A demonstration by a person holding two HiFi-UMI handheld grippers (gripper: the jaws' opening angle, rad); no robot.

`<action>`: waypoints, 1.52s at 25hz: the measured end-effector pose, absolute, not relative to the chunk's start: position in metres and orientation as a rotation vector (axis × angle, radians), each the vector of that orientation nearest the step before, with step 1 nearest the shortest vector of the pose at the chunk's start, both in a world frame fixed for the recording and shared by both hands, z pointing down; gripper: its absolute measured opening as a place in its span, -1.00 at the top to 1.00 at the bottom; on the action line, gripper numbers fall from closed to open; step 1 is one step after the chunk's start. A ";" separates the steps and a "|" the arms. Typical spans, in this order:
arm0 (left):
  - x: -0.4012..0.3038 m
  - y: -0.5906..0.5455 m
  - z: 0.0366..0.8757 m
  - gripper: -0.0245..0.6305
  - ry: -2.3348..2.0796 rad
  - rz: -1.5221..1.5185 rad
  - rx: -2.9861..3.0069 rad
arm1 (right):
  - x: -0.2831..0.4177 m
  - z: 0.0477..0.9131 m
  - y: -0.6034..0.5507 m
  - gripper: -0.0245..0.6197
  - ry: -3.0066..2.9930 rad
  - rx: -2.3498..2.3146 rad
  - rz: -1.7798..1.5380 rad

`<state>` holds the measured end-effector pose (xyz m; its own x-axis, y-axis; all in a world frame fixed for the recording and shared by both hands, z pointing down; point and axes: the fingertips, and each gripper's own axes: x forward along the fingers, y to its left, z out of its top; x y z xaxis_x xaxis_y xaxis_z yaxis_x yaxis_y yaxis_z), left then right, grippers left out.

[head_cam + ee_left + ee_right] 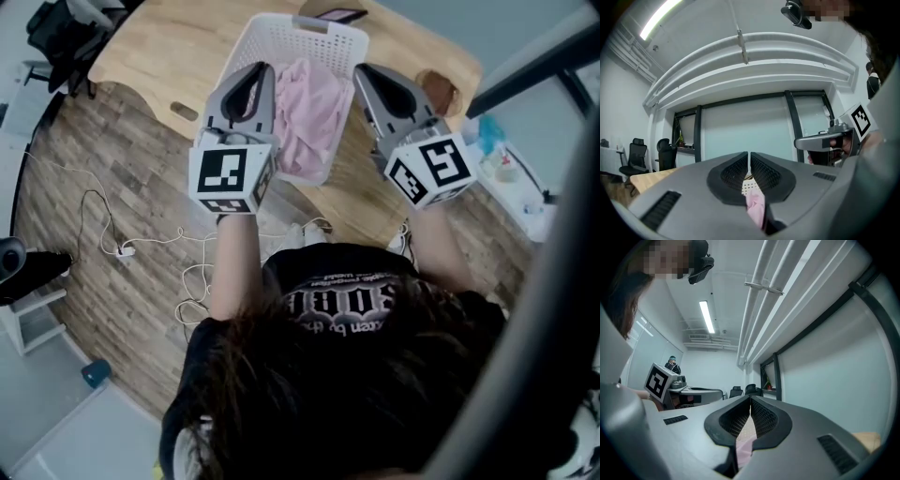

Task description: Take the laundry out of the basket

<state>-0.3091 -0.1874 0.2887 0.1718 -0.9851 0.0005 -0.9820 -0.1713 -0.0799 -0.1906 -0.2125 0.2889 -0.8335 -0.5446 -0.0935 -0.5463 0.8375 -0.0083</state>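
Note:
A white laundry basket [309,36] stands on the wooden table [178,52]. A pink cloth [314,112] hangs over it, stretched between both grippers. My left gripper [268,69] is at the basket's left side, shut on the cloth's left edge. In the left gripper view the pink cloth [755,206] shows pinched low between the closed pads [736,171]. My right gripper [362,73] is at the basket's right side, shut on the other edge, and in the right gripper view the pink cloth [743,446] lies between its jaws. Both grippers tilt upward, toward the ceiling.
A brown object [439,90] lies on the table right of the basket, and a dark flat device [333,13] lies behind it. White cables [122,246] trail across the wood floor at left. A white shelf with small items [511,173] stands at right.

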 end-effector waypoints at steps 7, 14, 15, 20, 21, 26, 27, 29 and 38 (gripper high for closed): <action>-0.295 -0.216 0.301 0.63 1.802 -0.119 -2.444 | -0.181 0.289 -0.215 0.83 2.891 -0.986 0.042; -0.288 -0.247 0.334 0.20 1.752 -0.205 -2.613 | -0.171 0.290 -0.217 0.83 2.863 -1.075 0.051; -0.288 -0.254 0.341 0.10 1.766 -0.228 -2.625 | -0.170 0.290 -0.217 0.83 2.864 -1.079 0.054; -0.287 -0.285 0.387 -0.32 1.832 -0.317 -2.724 | -0.170 0.289 -0.218 0.83 2.870 -1.087 0.067; -0.284 -0.289 0.396 -0.38 1.810 -0.379 -2.714 | -0.169 0.290 -0.219 0.83 2.869 -1.090 0.069; -0.270 -0.304 0.424 -0.51 1.744 -0.516 -2.686 | -0.162 0.290 -0.223 0.83 2.859 -1.122 0.098; -0.270 -0.308 0.429 -0.55 1.752 -0.526 -2.701 | -0.162 0.289 -0.224 0.83 2.857 -1.120 0.103; -0.273 -0.314 0.443 -0.65 1.782 -0.591 -2.720 | -0.162 0.287 -0.225 0.83 2.855 -1.116 0.114; -0.289 -0.318 0.513 -0.87 1.922 -0.904 -2.737 | -0.168 0.283 -0.225 0.83 2.876 -1.093 0.178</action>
